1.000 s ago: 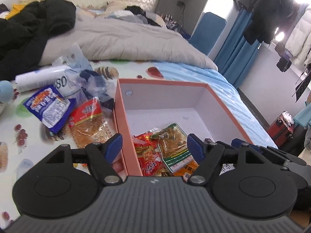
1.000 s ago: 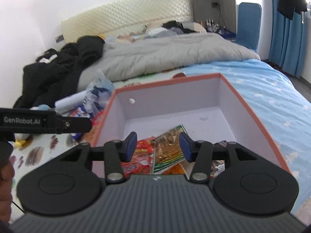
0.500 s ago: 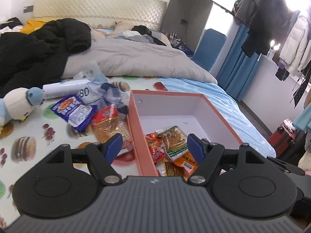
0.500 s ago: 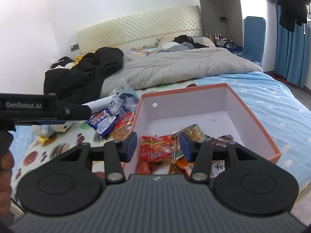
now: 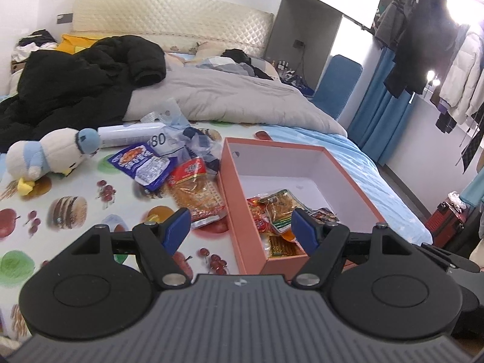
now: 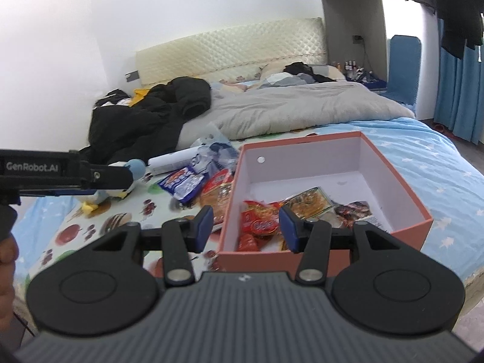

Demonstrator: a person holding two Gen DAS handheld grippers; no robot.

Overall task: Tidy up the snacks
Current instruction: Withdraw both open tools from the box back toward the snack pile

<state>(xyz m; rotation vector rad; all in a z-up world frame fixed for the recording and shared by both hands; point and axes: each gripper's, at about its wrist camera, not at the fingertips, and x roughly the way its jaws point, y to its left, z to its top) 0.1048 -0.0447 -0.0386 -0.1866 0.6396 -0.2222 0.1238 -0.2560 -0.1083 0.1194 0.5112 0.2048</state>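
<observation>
Left gripper (image 5: 242, 230): standing wide open, gripping nothing, hovering above the near edge of the salmon-pink cardboard box (image 5: 239, 236).
Right gripper (image 6: 245, 227): jaws parted to a middling gap, pads touching nothing, hanging over the box's near wall (image 6: 272, 258).
Lettering: "GenRobot.AI" showing white on the black bar of the left-hand device (image 6: 63, 171); "80" showing on a clear plastic bag (image 5: 169, 142); packet print too small for reading.
Snacks: several packets lying inside the box at its near end, among them a red one (image 6: 260, 225) and a green-edged clear one (image 5: 282, 207). Outside, just left of the box, a blue-and-white packet (image 5: 142, 166) and a red-topped packet of orange pieces (image 5: 195, 190) lying on the fruit-printed sheet (image 5: 66, 211), the second nearly touching the box wall.
Surroundings: white tube (image 5: 130, 131) and plush penguin (image 5: 45, 154) resting further left; black padded jacket (image 5: 84, 78) and grey duvet (image 5: 230, 99) lying beyond; cream quilted headboard (image 5: 169, 18) backing the bed; blue curtains (image 5: 381, 112) and hanging coats (image 5: 423, 42) filling the right side; red suitcase (image 5: 447, 220) standing on the floor.
</observation>
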